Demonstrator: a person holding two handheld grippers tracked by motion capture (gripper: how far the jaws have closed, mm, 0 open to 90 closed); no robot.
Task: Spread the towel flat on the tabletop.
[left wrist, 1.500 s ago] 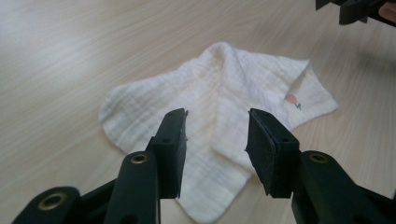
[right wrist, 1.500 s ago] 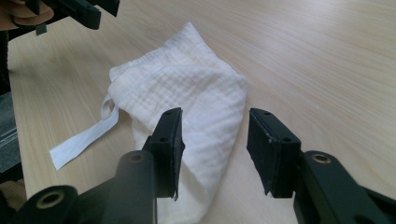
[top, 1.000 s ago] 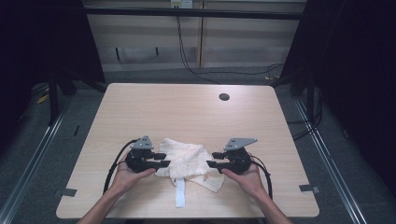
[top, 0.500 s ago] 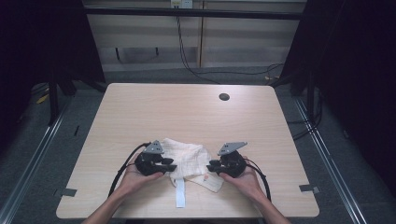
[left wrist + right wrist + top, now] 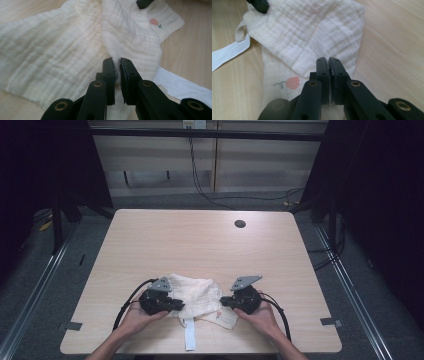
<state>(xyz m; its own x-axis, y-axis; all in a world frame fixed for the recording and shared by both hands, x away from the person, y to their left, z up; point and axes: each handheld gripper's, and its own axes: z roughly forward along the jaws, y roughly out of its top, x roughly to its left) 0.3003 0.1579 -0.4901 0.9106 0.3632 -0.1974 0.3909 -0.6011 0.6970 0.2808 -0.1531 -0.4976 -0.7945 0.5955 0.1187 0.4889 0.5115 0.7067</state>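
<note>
A crumpled cream muslin cloth [image 5: 197,296] lies near the table's front edge, with a white strap [image 5: 189,337] trailing toward me. My left gripper [image 5: 180,306] is at its left side and my right gripper [image 5: 223,302] at its right. In the left gripper view the gripper [image 5: 117,61] pinches a raised fold of the cloth [image 5: 50,50], whose small pink flower [image 5: 154,22] sits farther off. In the right gripper view the gripper [image 5: 328,60] clamps the cloth's [image 5: 312,30] edge beside the flower [image 5: 292,82]. Both pairs of jaws have just been closing with cloth between them.
The light wooden table [image 5: 200,245] has a dark round hole [image 5: 240,224] at the back right. Cables loop from both grippers across the front of the table. Dark frame posts and floor rails flank the table on both sides.
Both grippers have edged inward onto the cloth's sides and a little toward the front edge. Their jaws have come together on the fabric.
</note>
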